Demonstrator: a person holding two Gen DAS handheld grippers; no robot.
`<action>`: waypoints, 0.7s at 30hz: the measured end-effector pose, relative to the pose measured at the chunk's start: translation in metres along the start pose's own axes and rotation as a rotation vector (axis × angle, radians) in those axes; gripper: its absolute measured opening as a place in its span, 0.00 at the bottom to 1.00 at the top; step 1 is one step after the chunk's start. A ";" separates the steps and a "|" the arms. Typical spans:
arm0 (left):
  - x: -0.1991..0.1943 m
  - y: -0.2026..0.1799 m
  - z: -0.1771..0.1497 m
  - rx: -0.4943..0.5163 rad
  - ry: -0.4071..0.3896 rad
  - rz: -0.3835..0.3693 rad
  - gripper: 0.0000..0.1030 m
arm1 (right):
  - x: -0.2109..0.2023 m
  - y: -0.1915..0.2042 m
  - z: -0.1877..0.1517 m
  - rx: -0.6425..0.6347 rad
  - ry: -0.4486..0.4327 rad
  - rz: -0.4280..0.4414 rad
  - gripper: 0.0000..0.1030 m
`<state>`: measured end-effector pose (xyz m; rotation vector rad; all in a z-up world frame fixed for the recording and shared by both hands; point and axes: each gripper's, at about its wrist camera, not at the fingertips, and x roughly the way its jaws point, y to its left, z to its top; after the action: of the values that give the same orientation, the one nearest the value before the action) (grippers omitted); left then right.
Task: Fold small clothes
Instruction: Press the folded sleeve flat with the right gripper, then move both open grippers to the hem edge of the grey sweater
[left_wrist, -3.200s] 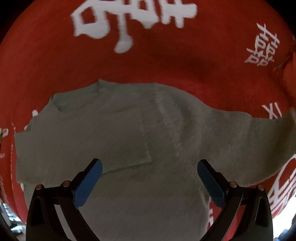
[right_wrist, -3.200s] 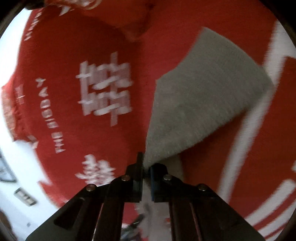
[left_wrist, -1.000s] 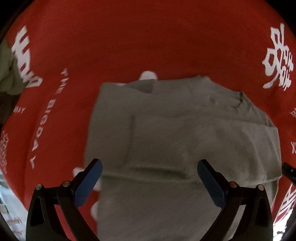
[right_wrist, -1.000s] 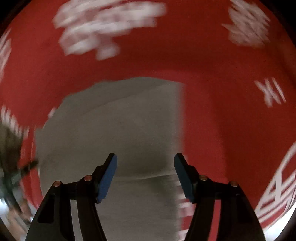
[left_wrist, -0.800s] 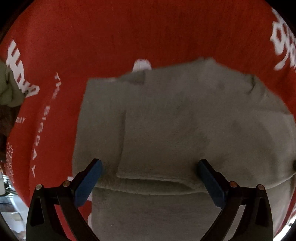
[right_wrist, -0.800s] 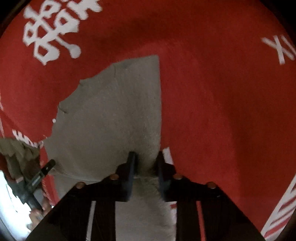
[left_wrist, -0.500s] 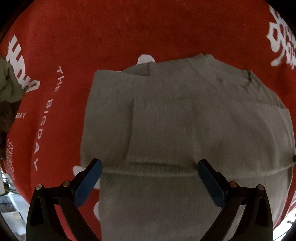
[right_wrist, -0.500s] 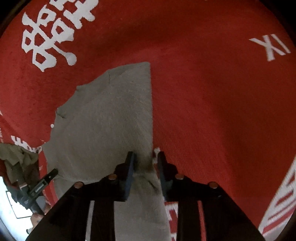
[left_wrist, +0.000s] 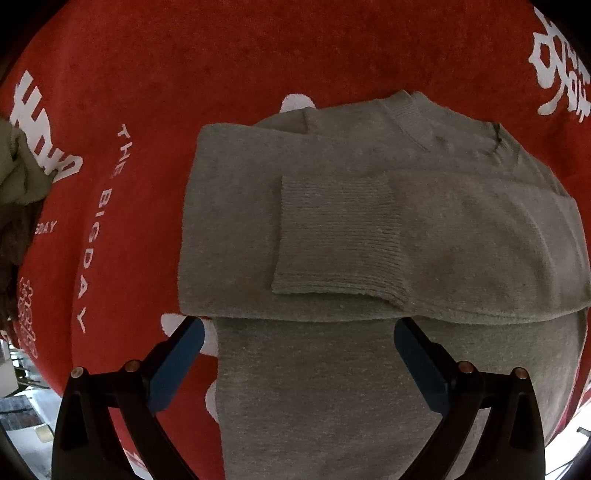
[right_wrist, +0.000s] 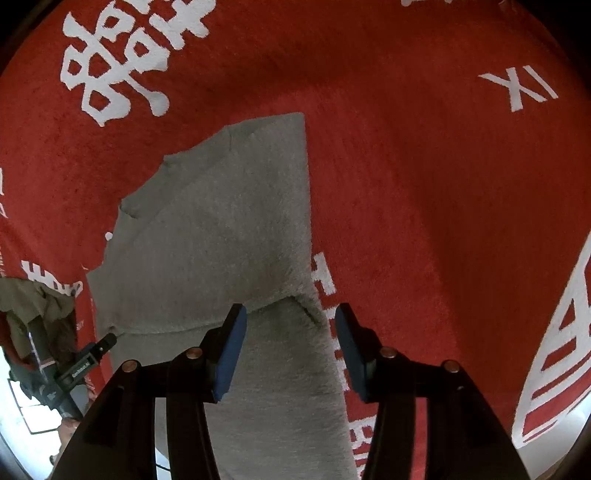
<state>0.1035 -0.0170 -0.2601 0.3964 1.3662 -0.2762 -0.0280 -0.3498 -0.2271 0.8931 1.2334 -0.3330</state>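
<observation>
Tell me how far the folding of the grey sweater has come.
Done: both sleeves lie folded across the sweater, cuff on top. In hand: nothing; the right hand-held gripper is opening over its edge, the left hand-held gripper is open. Left: folding the body.

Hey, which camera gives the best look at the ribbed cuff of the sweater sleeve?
The left wrist view. There the ribbed cuff lies flat and sharp across the folded grey sweater, with all its edges showing. The right wrist view shows only the sweater's side edge and a fold crease; no cuff can be made out.
</observation>
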 end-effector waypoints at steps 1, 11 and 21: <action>0.001 0.001 0.000 0.003 0.003 -0.001 1.00 | 0.002 0.003 0.000 -0.001 0.003 0.000 0.52; -0.009 -0.003 -0.004 0.001 0.001 -0.121 1.00 | -0.001 0.029 -0.018 -0.079 0.027 0.008 0.65; -0.029 -0.007 -0.030 0.057 0.026 -0.102 1.00 | -0.008 0.069 -0.049 -0.213 0.033 0.044 0.86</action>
<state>0.0691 -0.0113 -0.2373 0.3792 1.4091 -0.3957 -0.0178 -0.2714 -0.1947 0.7438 1.2517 -0.1488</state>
